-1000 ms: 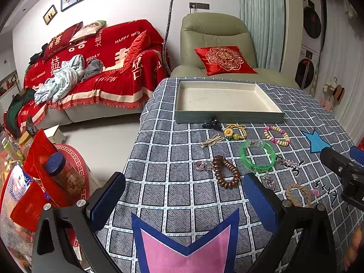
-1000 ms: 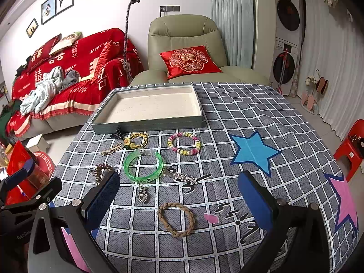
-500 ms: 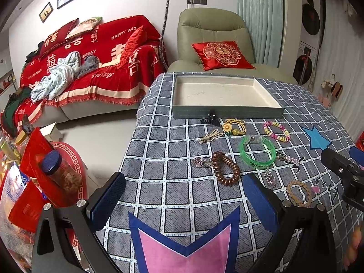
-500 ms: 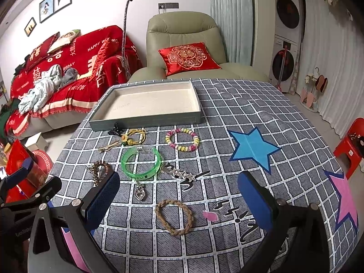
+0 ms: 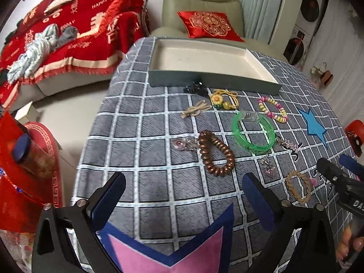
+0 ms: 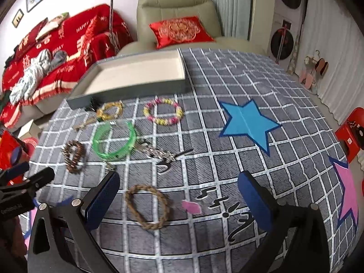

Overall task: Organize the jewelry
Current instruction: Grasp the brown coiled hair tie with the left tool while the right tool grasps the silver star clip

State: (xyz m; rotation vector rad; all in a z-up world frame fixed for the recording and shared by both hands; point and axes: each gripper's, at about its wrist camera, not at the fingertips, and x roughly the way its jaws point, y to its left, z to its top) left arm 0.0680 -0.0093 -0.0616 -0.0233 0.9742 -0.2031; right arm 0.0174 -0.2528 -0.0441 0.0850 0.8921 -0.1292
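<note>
Nearest the cameras, both grippers hang over a grey checked cloth point(image 6: 227, 175) with their blue-padded fingers spread wide and holding nothing: the left gripper point(image 5: 182, 193) above a pink star patch point(image 5: 163, 245), the right gripper point(image 6: 178, 193) above a braided rope bracelet point(image 6: 147, 206) and a small pink scrap point(image 6: 191, 206). Black script marks point(image 6: 223, 204) are printed on the cloth beside them, not readable. Farther out lie a brown bead bracelet point(image 5: 215, 152), a clear pink charm point(image 5: 182, 144), a green bangle point(image 5: 253, 135) with dark lettering too small to read, a silver chain point(image 6: 157, 151), a pink-and-yellow bead bracelet point(image 6: 163, 111) and a yellow flower piece point(image 5: 224, 99). Beyond these stands the tray point(image 5: 213, 84), a black clip point(image 5: 197, 87) touching its front wall. Behind, a red sofa throw point(image 5: 91, 29) reads "HAPPY WE…", and a red cushion point(image 5: 209, 24) sits on an armchair point(image 5: 202, 2).
</note>
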